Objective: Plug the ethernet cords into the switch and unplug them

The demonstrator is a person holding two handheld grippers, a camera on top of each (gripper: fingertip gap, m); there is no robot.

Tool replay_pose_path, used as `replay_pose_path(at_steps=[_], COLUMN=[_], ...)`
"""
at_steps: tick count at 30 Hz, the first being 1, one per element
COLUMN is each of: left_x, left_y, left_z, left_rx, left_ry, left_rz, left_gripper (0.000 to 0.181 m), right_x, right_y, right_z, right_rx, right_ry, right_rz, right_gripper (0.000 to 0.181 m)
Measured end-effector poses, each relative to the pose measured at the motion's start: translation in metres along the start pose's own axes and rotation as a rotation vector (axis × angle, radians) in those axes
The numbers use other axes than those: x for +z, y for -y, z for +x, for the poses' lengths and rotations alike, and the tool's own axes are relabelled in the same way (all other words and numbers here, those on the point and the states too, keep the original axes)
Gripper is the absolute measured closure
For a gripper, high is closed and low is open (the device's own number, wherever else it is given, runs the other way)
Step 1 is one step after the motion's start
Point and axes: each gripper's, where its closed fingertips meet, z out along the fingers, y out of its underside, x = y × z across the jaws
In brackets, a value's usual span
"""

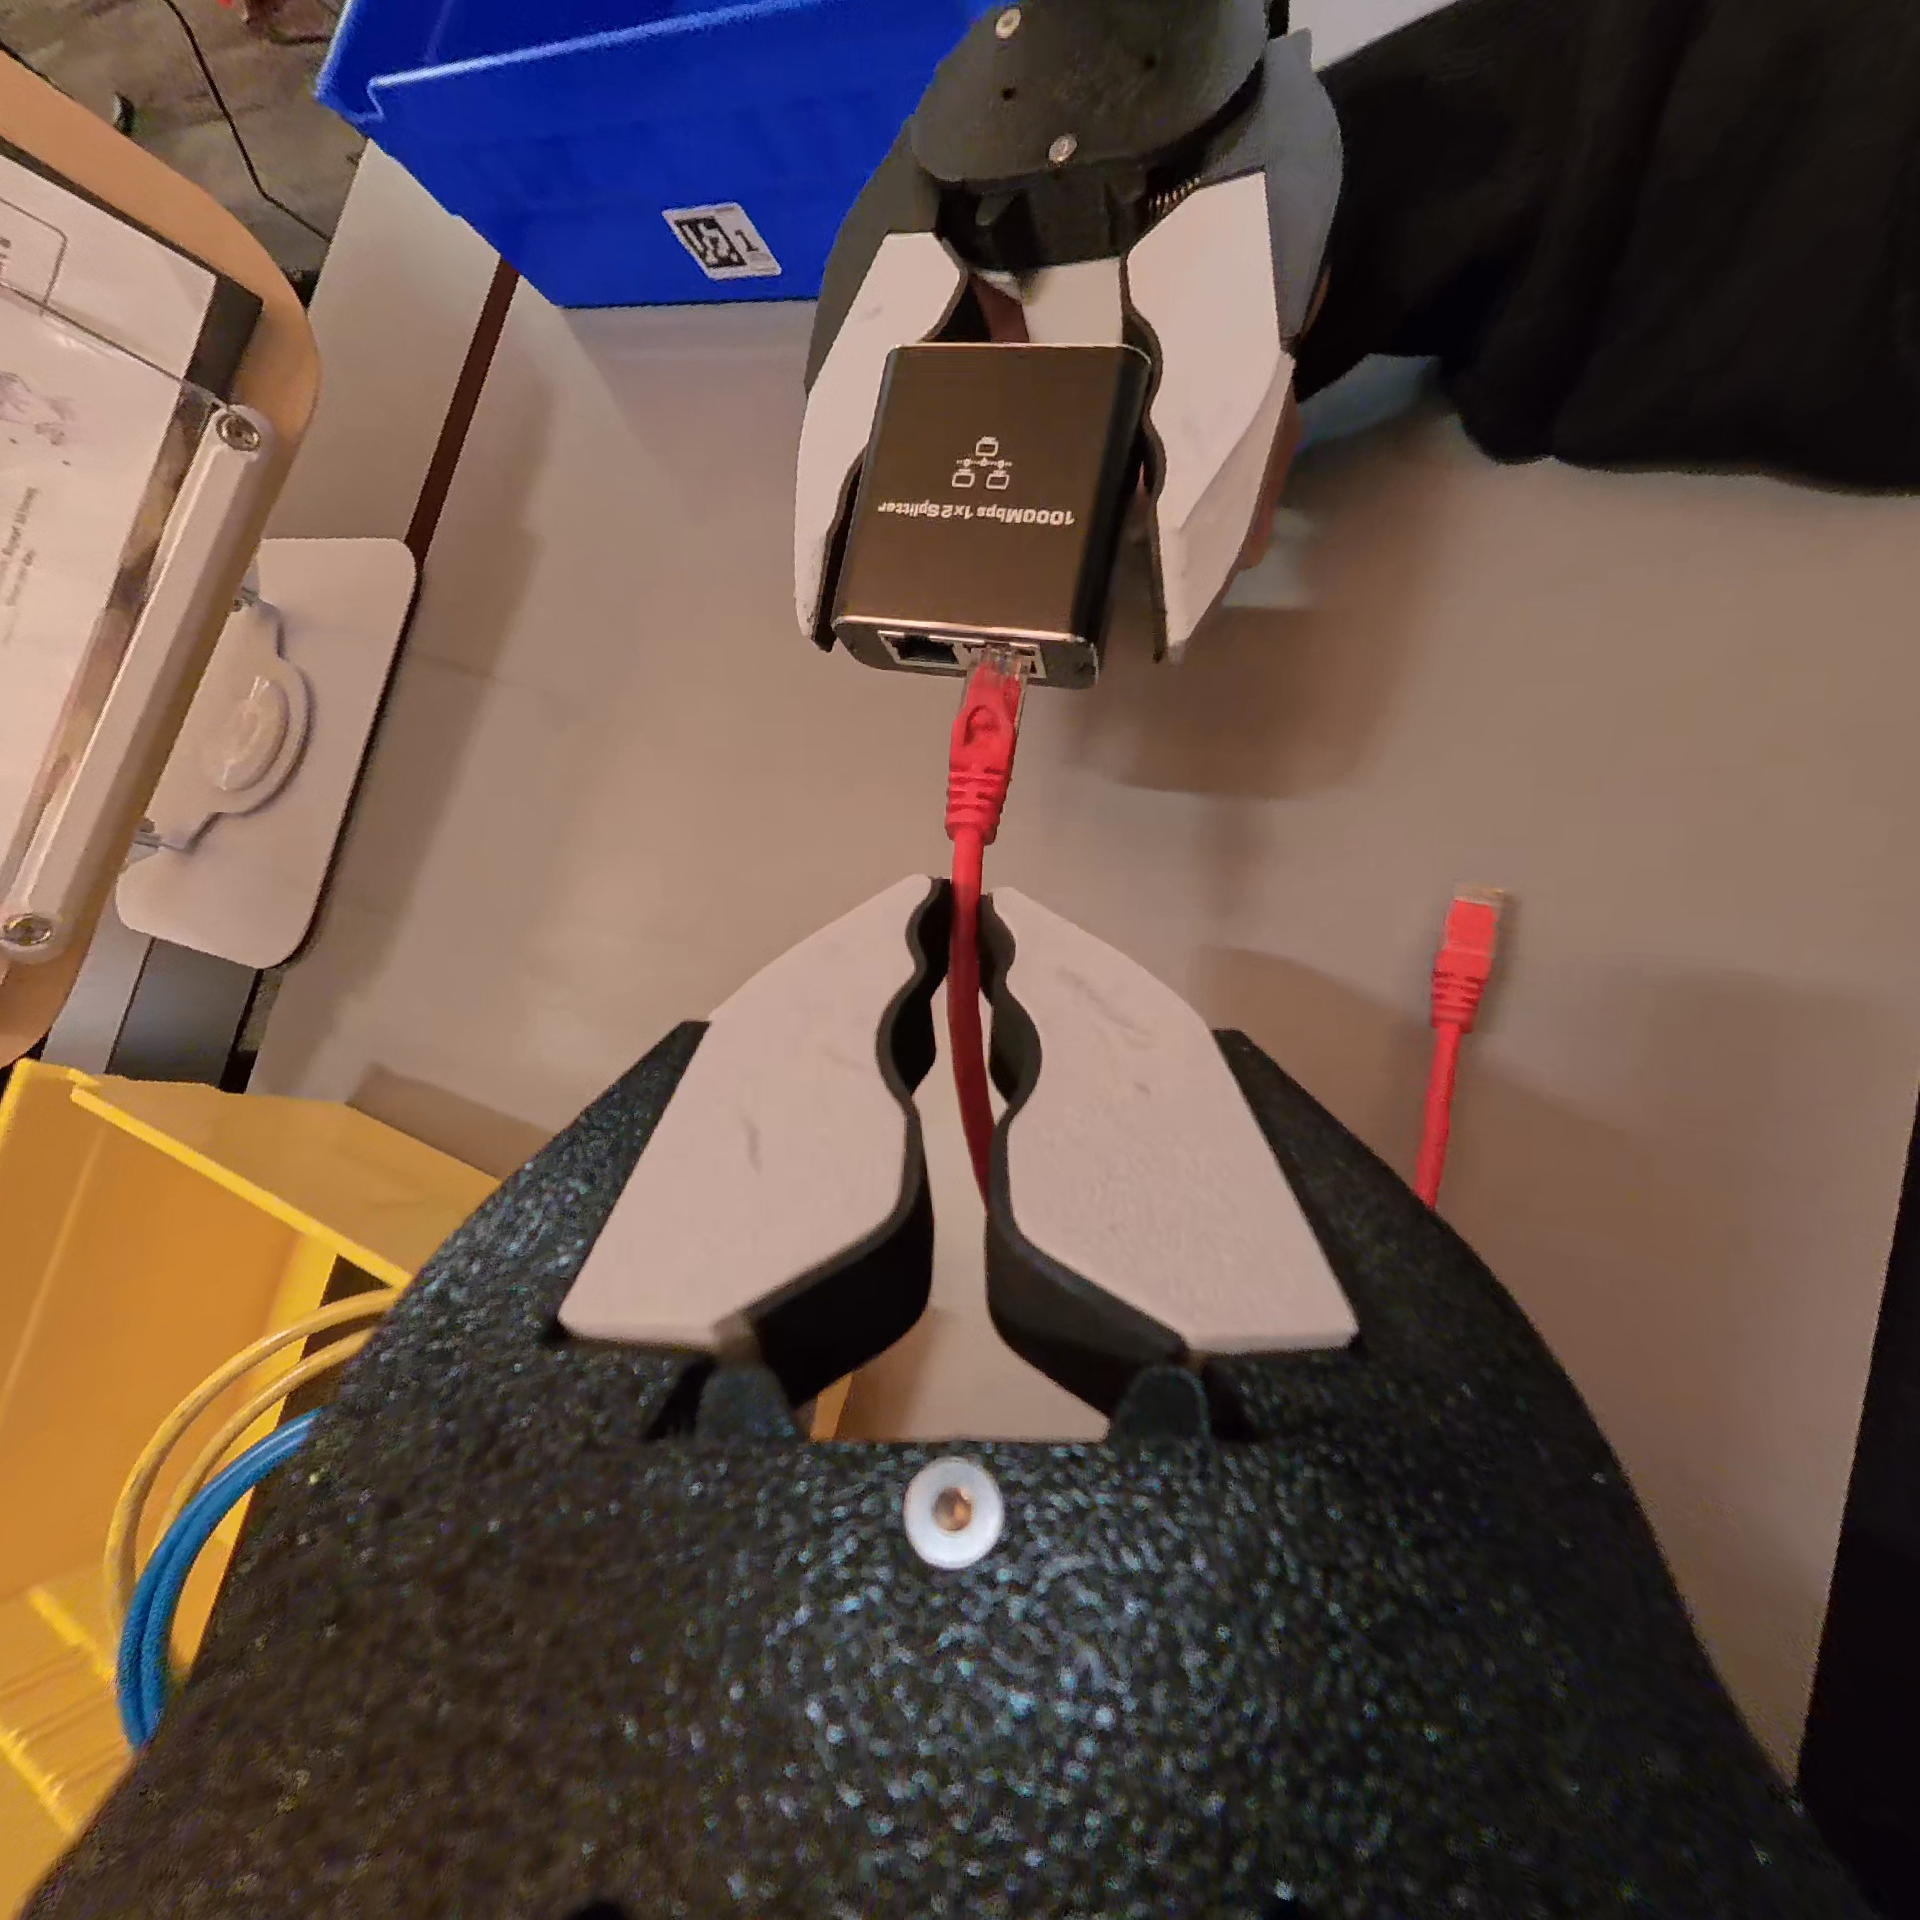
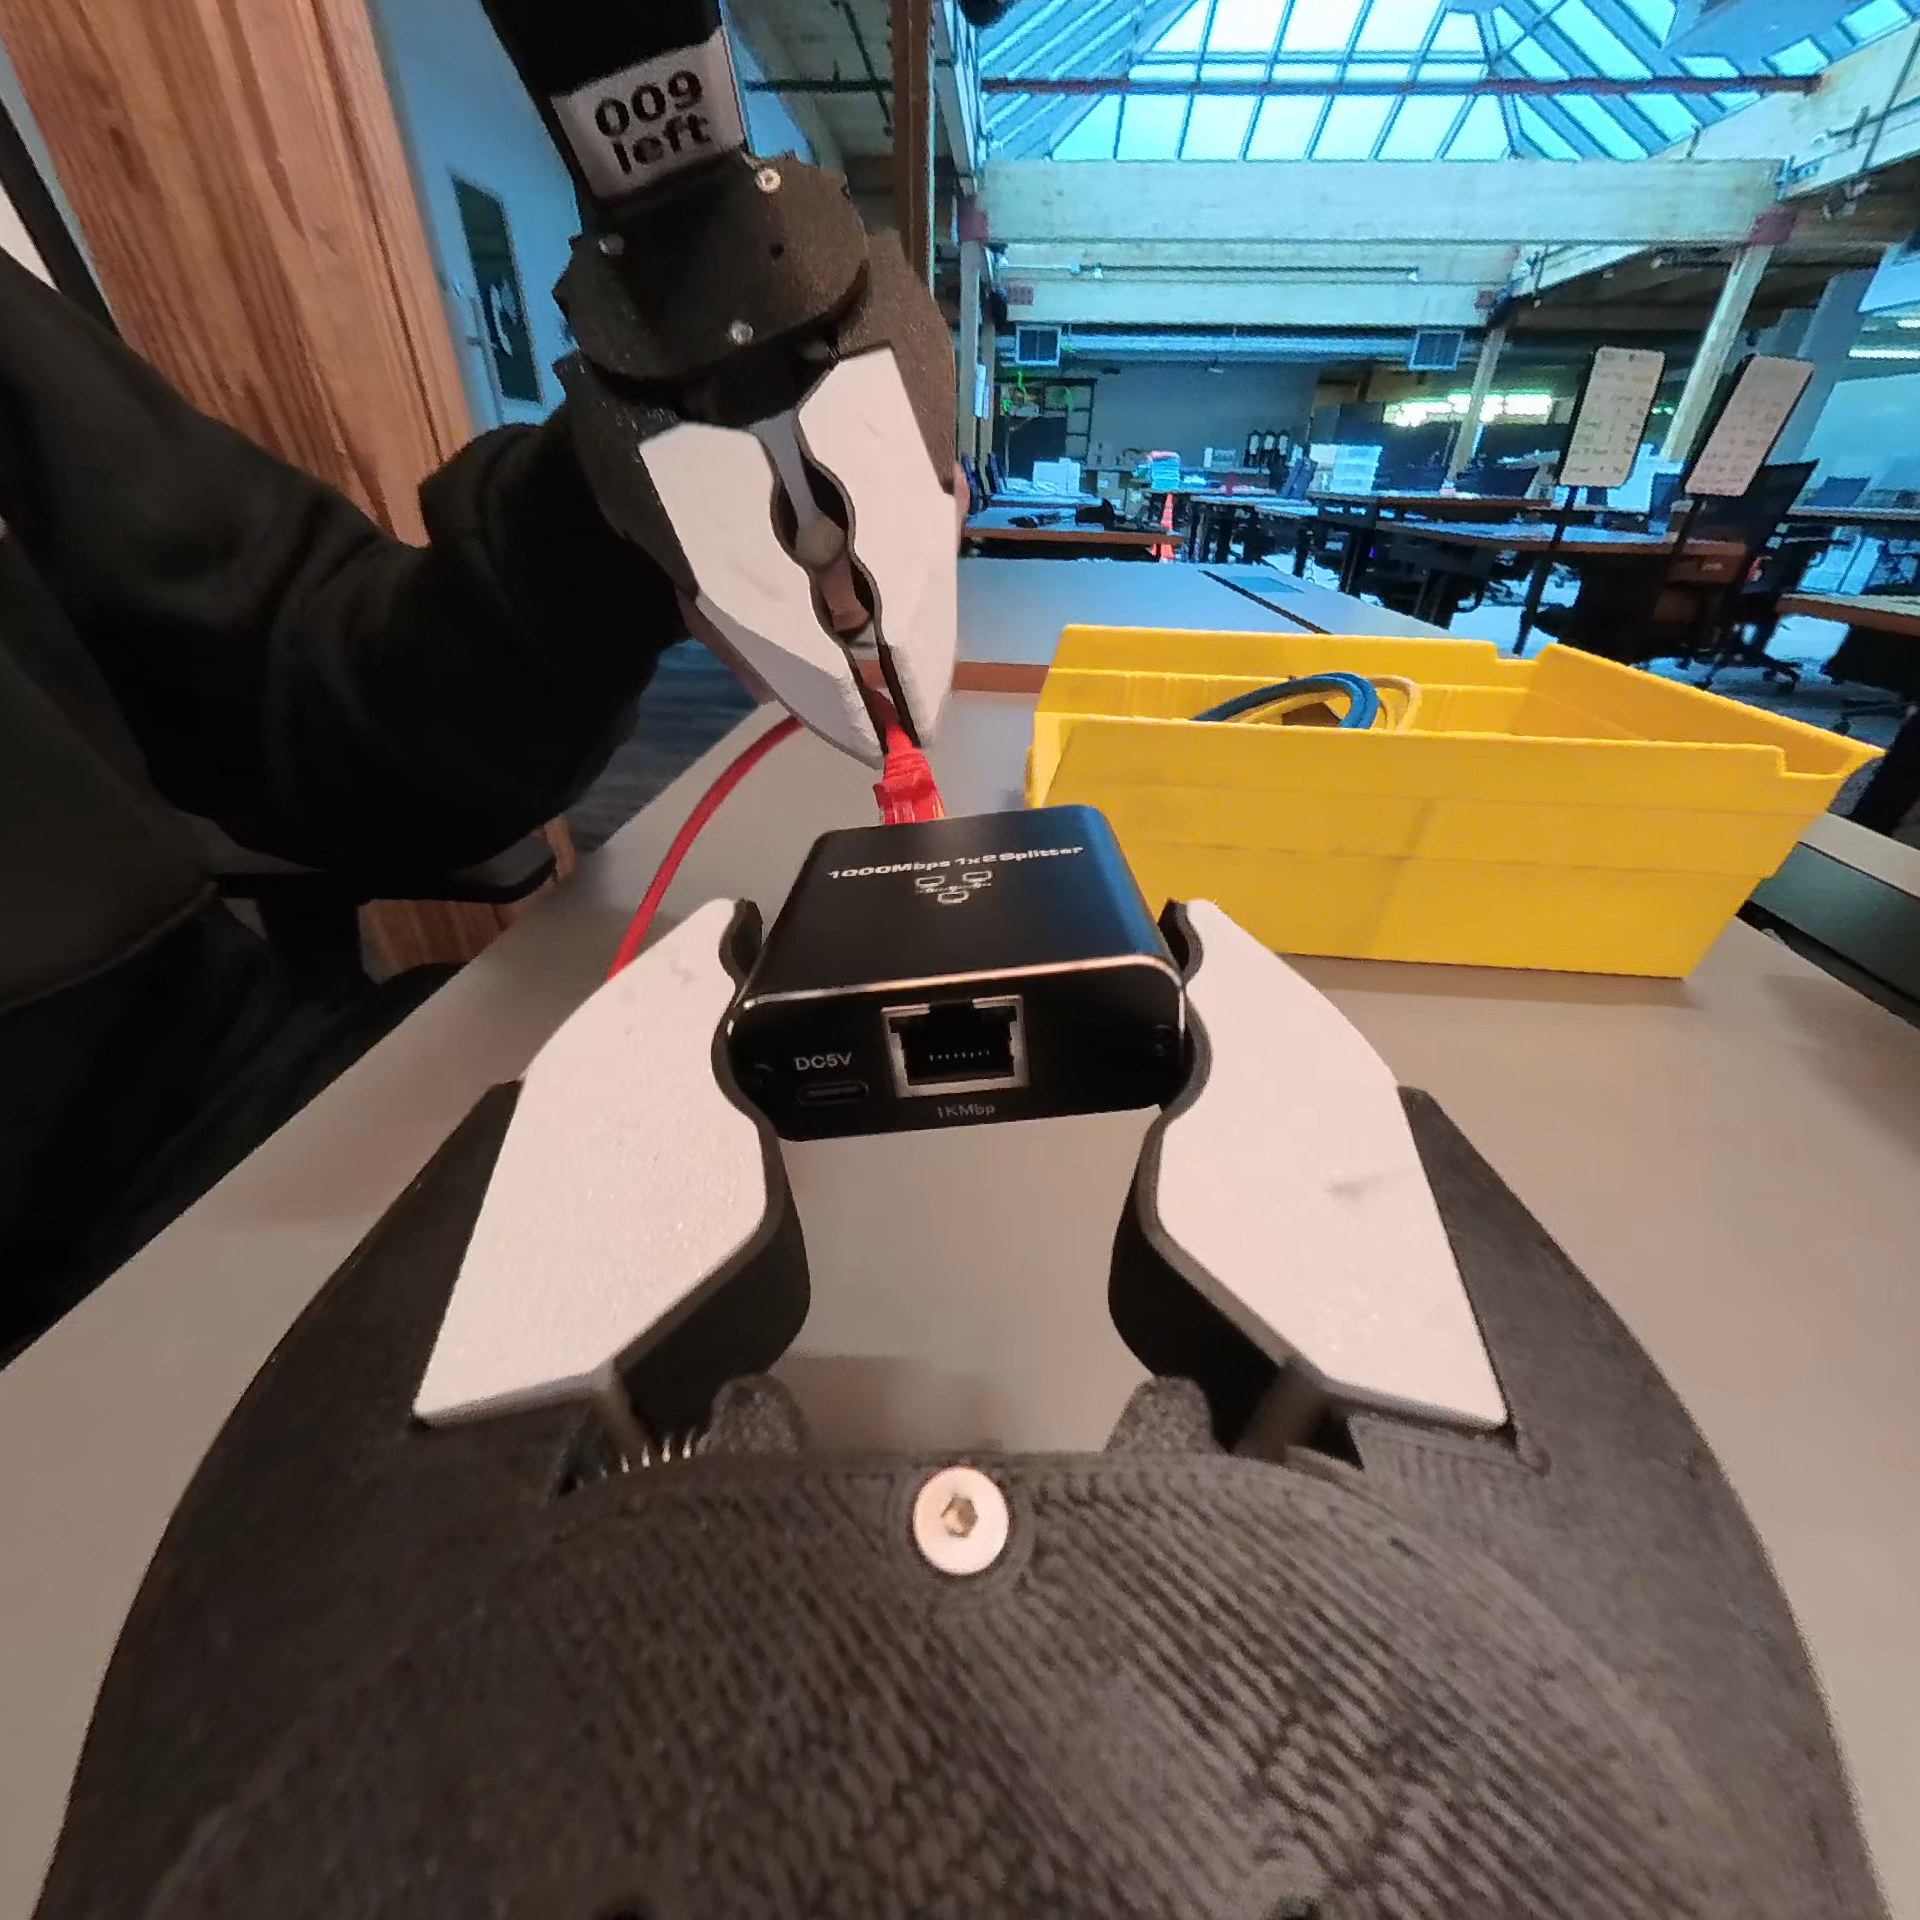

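Big open workshop space with skylights and rows of desks in the background, and up close a plain grey tabletop (image 1: 1351, 727) where everything happens. Right gripper (image 2: 961, 914) has its jaws spread fairly wide and clamped on both sides of the little black ethernet splitter (image 2: 956, 977), held just above the table with its single-port end facing the right wrist camera. From the left wrist view that same splitter (image 1: 987, 488) sits at about 12 o'clock, two-port end pointing back at the camera. Left gripper (image 1: 961, 894) is pinched narrow around a red ethernet cord (image 1: 966, 997), gripping the cable a bit behind the boot, and the red plug (image 1: 982, 727) is sitting at the mouth of the right-hand port; can't tell if it's fully seated. Left-hand port next to it is open. Another red plug end (image 1: 1460, 966) lies flat on the table at roughly 3 o'clock. Yellow bin (image 2: 1403, 831) with blue and yellowish cables coiled inside is at 2 o'clock in the right view, and a blue bin (image 1: 623, 135) sits at 11 o'clock in the left view.
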Motion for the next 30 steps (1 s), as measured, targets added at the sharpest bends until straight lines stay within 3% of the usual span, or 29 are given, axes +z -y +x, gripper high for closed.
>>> replay_pose_path(at_steps=[1, 11, 24, 27, 30], left_x=[0.0, -0.006, -0.005, -0.005, -0.011], left_y=[0.0, 0.011, 0.012, 0.015, 0.033], left_z=[0.0, -0.002, 0.001, 0.003, 0.002], left_rx=[-0.006, -0.202, 0.011, -0.067, -0.169], left_ry=[-0.008, -0.126, -0.042, -0.12, -0.197], left_rz=[0.007, 0.236, 0.108, 0.209, 0.444], left_gripper=[0.177, 0.177, 0.177, 0.177, 0.173], right_x=[0.0, -0.001, 0.003, 0.002, 0.004], right_y=[0.002, 0.009, 0.005, 0.01, 0.014], right_z=[0.0, -0.001, -0.004, -0.004, -0.008], right_rx=[0.004, 0.039, 0.029, 0.031, 0.02], right_ry=[0.0, 0.027, 0.036, 0.041, 0.056], right_rz=[0.017, 0.081, 0.043, 0.084, 0.097], right_gripper=[0.107, 0.107, 0.107, 0.107, 0.107])
